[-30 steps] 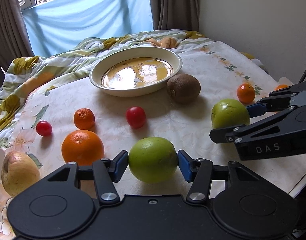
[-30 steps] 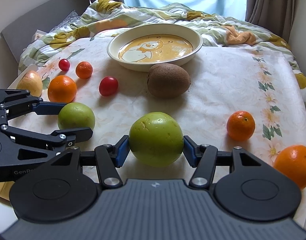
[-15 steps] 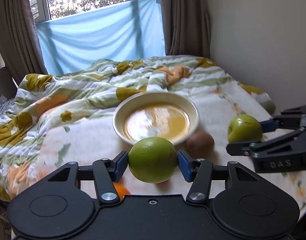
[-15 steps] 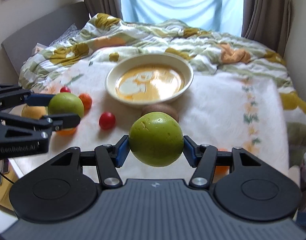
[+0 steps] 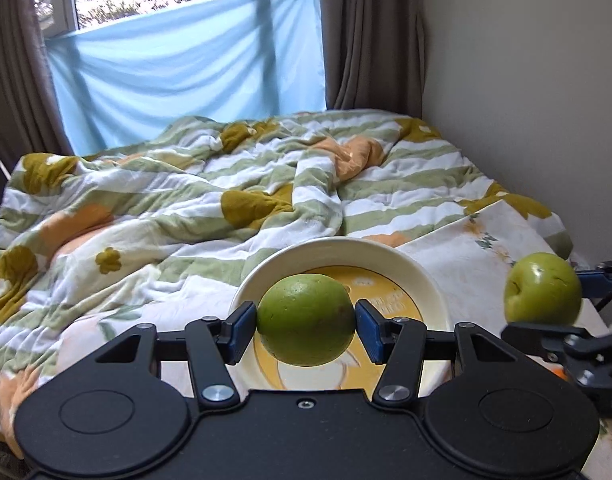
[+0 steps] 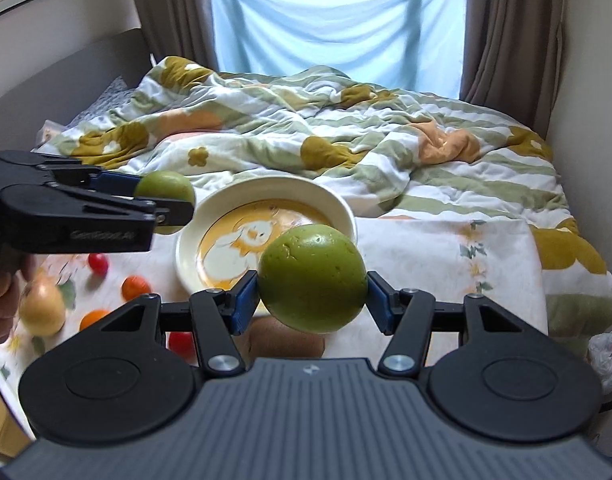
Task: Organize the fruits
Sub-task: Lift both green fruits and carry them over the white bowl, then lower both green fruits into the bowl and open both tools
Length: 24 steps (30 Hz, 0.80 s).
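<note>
- Carrying is the step in hand: the left hand-held gripper (image 5: 306, 322) is clamped on a green fruit (image 5: 306, 319), blue pads pressed to its two sides, and holds it in the air over the near part of the cream bowl (image 5: 422, 276).
- The right hand-held gripper (image 6: 313, 294) grips a second, dimpled green apple (image 6: 313, 277) the same way, lifted clear of the cloth-covered desk (image 6: 446, 256) and hanging at the bowl's near rim.
- Seen from the right wrist, the left fruit sits at the bowl's left edge; the bowl itself looks empty.
- On the desk below lie a kiwi (image 6: 283, 338), red tomatoes (image 6: 98, 263), small oranges (image 6: 135, 286) and a yellow pear (image 6: 42, 306), not yet sorted.
- Next, I judge, each fruit must be brought low inside the bowl before the pads part, one side each, so the round fruits neither collide nor roll out.
</note>
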Each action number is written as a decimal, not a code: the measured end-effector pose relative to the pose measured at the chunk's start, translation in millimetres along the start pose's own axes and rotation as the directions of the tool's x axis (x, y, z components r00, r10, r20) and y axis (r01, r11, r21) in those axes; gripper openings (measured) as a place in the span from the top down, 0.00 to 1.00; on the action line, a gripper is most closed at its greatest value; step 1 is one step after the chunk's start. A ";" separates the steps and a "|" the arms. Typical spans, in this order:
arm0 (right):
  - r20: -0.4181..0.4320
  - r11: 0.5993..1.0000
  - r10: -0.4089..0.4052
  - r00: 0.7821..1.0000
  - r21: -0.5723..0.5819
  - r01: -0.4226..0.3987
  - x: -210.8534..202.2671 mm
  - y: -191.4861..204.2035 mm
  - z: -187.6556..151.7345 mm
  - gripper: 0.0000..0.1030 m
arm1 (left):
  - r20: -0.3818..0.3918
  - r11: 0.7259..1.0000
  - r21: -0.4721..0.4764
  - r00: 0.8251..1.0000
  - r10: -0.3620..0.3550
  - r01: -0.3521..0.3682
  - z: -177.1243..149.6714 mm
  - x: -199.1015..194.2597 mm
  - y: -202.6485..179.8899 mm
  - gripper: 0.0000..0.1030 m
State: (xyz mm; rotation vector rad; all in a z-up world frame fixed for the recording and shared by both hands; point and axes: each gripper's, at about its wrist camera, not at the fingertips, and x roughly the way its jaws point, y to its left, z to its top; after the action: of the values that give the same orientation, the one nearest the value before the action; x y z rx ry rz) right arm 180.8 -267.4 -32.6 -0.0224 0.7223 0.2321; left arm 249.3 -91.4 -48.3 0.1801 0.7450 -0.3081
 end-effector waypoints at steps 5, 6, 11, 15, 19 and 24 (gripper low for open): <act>-0.017 0.999 -0.029 0.999 0.023 0.029 23.7 -6.6 10.5 0.30 | -0.045 0.999 0.011 0.998 -0.037 0.038 13.3 46.7 6.0 0.43; -0.022 0.999 -0.035 0.999 0.027 0.036 28.9 -7.7 11.0 0.30 | -0.053 0.999 0.016 0.998 -0.042 0.043 14.6 54.4 6.2 0.43; -0.051 0.996 -0.057 0.997 0.060 0.060 51.8 -15.5 14.5 0.30 | -0.090 0.997 0.032 0.994 -0.062 0.065 20.1 86.1 10.3 0.43; -0.070 0.994 -0.069 0.995 0.078 0.074 64.0 -17.8 15.5 0.30 | -0.099 0.996 0.037 0.992 -0.080 0.084 21.6 98.6 13.2 0.43; -0.081 0.993 -0.077 0.994 0.083 0.084 69.8 -19.4 16.0 0.30 | -0.122 0.994 0.035 0.987 -0.103 0.107 23.0 106.1 15.4 0.37; -0.080 0.992 -0.084 0.993 0.088 0.091 69.4 -22.3 20.4 0.30 | -0.064 0.995 0.049 0.994 -0.084 0.088 24.6 87.0 20.2 0.05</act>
State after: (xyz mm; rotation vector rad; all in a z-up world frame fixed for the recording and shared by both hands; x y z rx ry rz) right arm 249.3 -273.0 -64.3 0.0246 0.8055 0.1146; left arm 332.1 -97.3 -89.5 0.2077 0.8080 -0.4056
